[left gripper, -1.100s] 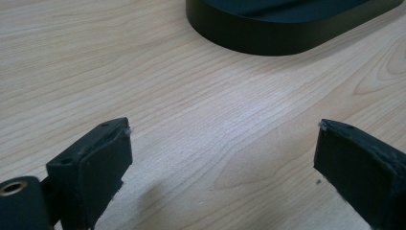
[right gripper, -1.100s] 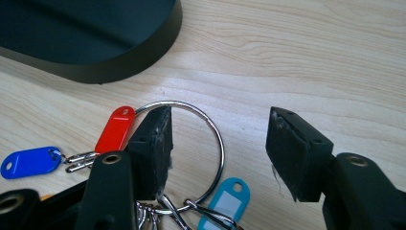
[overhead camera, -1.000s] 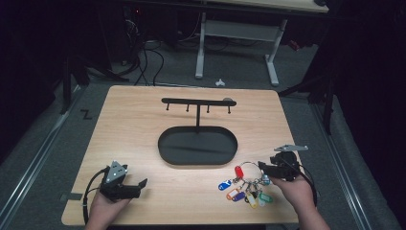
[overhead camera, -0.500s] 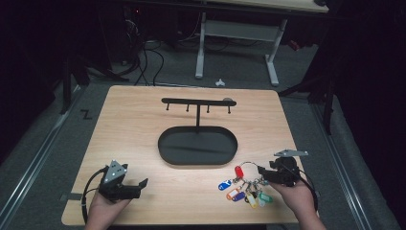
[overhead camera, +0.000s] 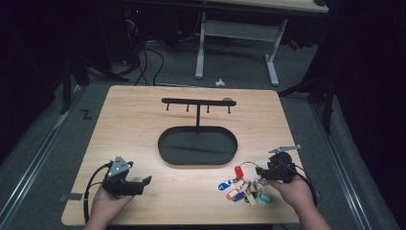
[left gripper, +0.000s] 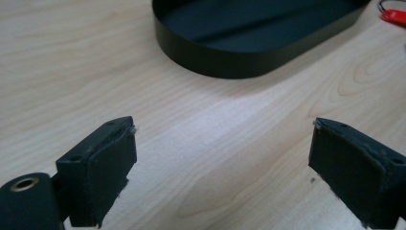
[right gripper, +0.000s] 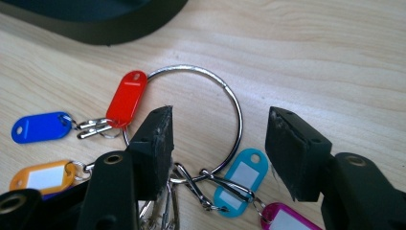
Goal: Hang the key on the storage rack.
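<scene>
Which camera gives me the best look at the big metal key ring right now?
The right gripper view: the key ring is close, one jaw inside its loop, one outside. The high view shows it small; the left gripper view catches just a red tag.

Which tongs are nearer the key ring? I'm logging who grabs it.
Right. The right tongs straddle the key ring, jaws open; the left tongs sit far across the table.

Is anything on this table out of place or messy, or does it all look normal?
One thing stands out: the key ring with its coloured tags lies splayed on the wooden table, while the hook rack above the black tray hangs bare. The right gripper sits open over the ring. Nothing looks spilled or broken.
</scene>
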